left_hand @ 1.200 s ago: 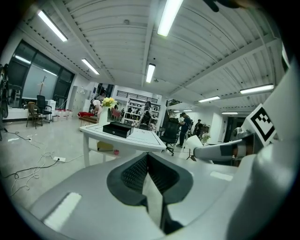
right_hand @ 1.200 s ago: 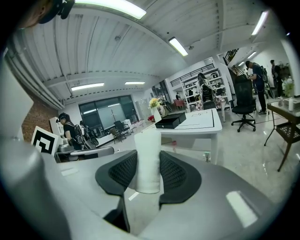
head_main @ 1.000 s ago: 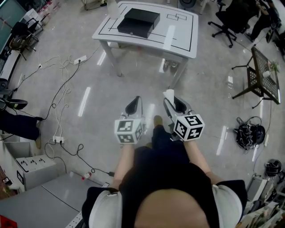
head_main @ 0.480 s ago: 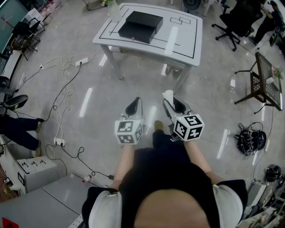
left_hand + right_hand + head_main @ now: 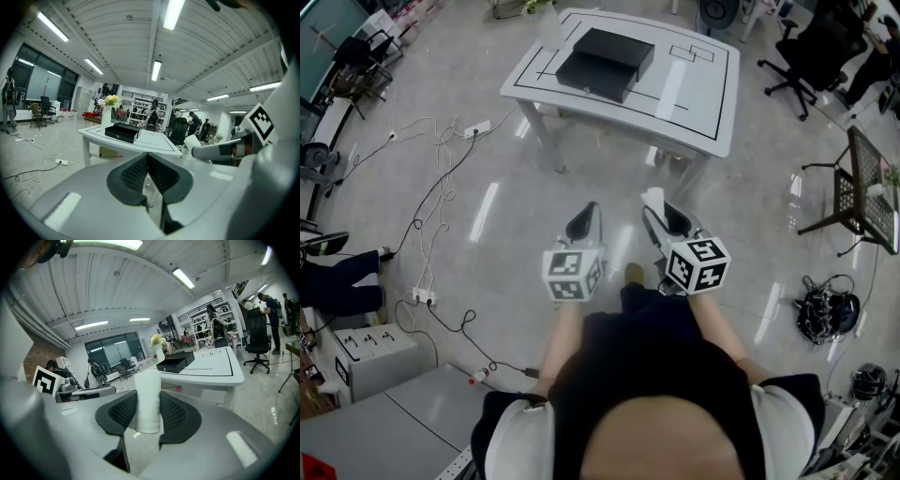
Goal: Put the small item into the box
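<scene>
A black box (image 5: 605,61) lies on the white table (image 5: 694,103) ahead of me, some way off across the floor. My right gripper (image 5: 662,214) is shut on a small white roll (image 5: 654,199), which stands upright between its pads (image 5: 174,412). The roll (image 5: 148,399) sticks up above the jaws, with the box (image 5: 176,362) beyond it. My left gripper (image 5: 585,217) is held beside the right one, its jaws shut together on nothing (image 5: 147,172). From there the box (image 5: 123,132) and the table (image 5: 157,142) are ahead, and the roll (image 5: 191,142) is at the right.
Cables and power strips (image 5: 441,150) run over the floor at the left. A black office chair (image 5: 802,56) and a lattice side table (image 5: 865,186) stand at the right. A grey cabinet (image 5: 394,417) is at the lower left. A vase of flowers (image 5: 109,107) stands on the table.
Both grippers have moved forward together toward the table, which now lies nearer and lower in the head view. The roll stays gripped in the right gripper.
</scene>
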The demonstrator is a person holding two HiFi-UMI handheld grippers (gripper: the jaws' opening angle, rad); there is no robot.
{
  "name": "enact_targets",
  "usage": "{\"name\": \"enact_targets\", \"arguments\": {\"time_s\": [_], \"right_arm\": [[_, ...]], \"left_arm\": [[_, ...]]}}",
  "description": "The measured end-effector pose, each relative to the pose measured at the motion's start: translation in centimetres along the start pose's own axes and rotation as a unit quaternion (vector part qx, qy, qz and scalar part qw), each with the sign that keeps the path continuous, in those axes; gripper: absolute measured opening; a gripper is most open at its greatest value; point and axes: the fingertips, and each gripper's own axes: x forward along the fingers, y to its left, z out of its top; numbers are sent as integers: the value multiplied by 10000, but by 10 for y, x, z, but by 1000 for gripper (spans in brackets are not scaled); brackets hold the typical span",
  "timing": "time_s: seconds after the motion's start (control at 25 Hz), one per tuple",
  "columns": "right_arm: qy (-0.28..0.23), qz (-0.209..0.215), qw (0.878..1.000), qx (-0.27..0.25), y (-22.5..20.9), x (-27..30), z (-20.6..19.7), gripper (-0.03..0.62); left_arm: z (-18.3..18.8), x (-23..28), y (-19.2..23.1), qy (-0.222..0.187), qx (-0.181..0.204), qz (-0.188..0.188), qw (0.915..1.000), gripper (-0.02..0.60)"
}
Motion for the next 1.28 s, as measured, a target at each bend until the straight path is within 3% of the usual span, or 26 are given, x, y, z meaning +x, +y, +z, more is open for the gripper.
{"name": "enact_targets", "arguments": {"time_s": [0.64,1.28], "right_arm": [[67,340,9993,-122,-36,43,28,147],[128,657,9977,-70,-49,62,36,147]], "left_arm": [[11,54,11,-44,-58,318,9995,11],[13,73,15,-93,-147,608,9980,11]]}}
